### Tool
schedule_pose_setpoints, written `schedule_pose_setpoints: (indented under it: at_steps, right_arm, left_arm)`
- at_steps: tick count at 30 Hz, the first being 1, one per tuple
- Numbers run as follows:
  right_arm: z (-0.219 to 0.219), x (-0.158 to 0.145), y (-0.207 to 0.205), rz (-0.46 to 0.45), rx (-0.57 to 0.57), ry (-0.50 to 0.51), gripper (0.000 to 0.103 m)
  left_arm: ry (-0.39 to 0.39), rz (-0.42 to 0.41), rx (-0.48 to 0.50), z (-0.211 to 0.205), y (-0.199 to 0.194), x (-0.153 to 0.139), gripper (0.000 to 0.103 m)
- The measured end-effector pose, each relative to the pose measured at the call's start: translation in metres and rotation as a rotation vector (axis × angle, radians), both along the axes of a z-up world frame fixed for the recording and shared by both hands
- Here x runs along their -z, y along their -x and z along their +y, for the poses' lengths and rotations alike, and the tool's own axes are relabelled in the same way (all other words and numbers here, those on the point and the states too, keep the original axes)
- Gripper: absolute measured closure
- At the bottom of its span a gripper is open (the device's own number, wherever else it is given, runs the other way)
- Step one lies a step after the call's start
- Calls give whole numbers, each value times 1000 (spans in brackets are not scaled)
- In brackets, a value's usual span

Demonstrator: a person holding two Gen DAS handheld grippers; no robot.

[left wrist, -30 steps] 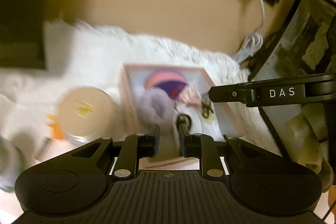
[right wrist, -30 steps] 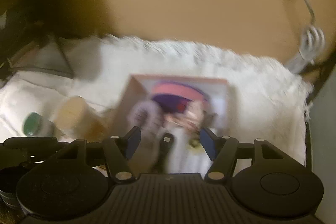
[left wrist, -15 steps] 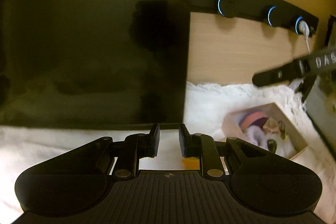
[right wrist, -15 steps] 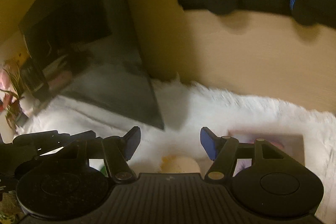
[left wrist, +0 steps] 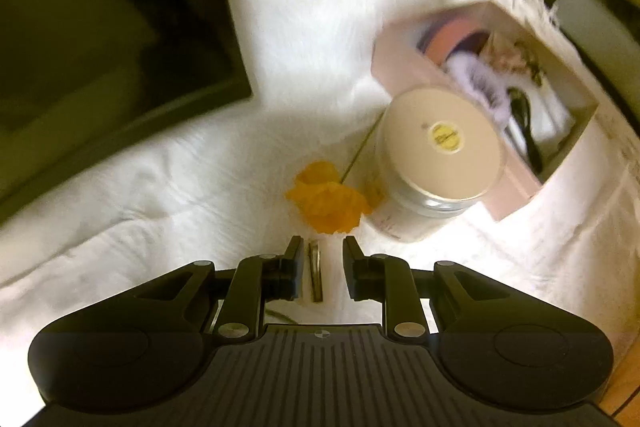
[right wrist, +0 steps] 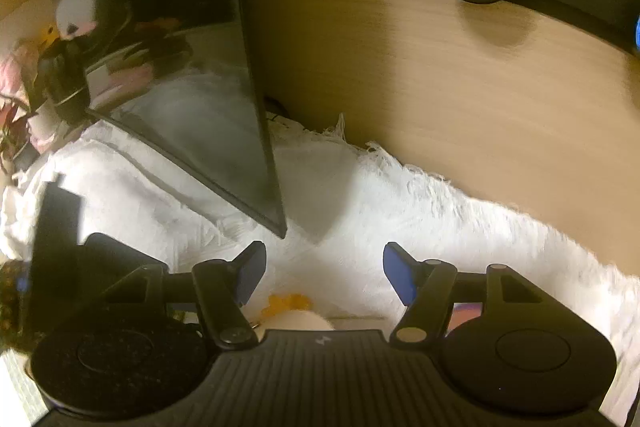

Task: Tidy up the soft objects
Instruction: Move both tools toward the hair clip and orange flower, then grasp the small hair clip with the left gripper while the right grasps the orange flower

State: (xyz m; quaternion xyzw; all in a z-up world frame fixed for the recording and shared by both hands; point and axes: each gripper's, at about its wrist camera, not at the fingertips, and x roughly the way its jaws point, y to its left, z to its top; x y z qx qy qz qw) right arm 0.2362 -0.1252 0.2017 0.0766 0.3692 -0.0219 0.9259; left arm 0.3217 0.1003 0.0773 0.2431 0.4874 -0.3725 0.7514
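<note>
I am holding my left gripper (left wrist: 320,247) low over the white fluffy cloth (left wrist: 168,179), its jaws standing slightly apart and gripping nothing; a thin flat metal-looking piece (left wrist: 315,277) is lying on the cloth in the gap between them, touching neither finger as far as I can tell. Just above the fingertips, at the centre of the left wrist view, an orange fabric flower (left wrist: 328,201) is resting on the cloth with its thin stem running up and right toward a round jar with a beige lid (left wrist: 440,143). The jar is sitting against the near wall of a pink box (left wrist: 394,57) in the upper right of the frame, where purple, pink and fuzzy soft items are piled. A dark monitor (left wrist: 100,11) is filling the upper left. I am holding my right gripper (right wrist: 324,267) with its blue-padded jaws spread wide and empty above the cloth; the flower (right wrist: 288,301) is peeking out at the bottom centre of that view, below and between the fingers.
</note>
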Motion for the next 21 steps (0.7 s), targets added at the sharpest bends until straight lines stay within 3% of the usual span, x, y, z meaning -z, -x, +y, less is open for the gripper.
schedule_pose_setpoints:
  at_steps: [3, 7, 11, 14, 16, 18, 21]
  right_arm:
    - [-7, 11, -13, 21, -30, -1, 38]
    - [-18, 27, -22, 35, -61, -19, 38]
    - [-24, 45, -33, 57, -94, -36, 38]
    - [-26, 54, -40, 86, -114, -52, 38]
    - [-25, 59, -44, 117, -130, -64, 38]
    - [-20, 61, -50, 144, -149, -74, 37]
    - [-8, 61, -57, 190, -176, -87, 37]
  left_arm:
    - [-76, 42, 34, -7, -7, 21, 79]
    - [-173, 33, 34, -11, -14, 37, 77]
    - [-158, 58, 44, -12, -16, 39, 77]
    - [-136, 101, 50, -14, -14, 44, 68]
    - [-139, 104, 33, -13, -14, 44, 68]
    - [-121, 95, -20, -8, -16, 43, 79]
    - [-71, 114, -77, 3, -21, 43, 80]
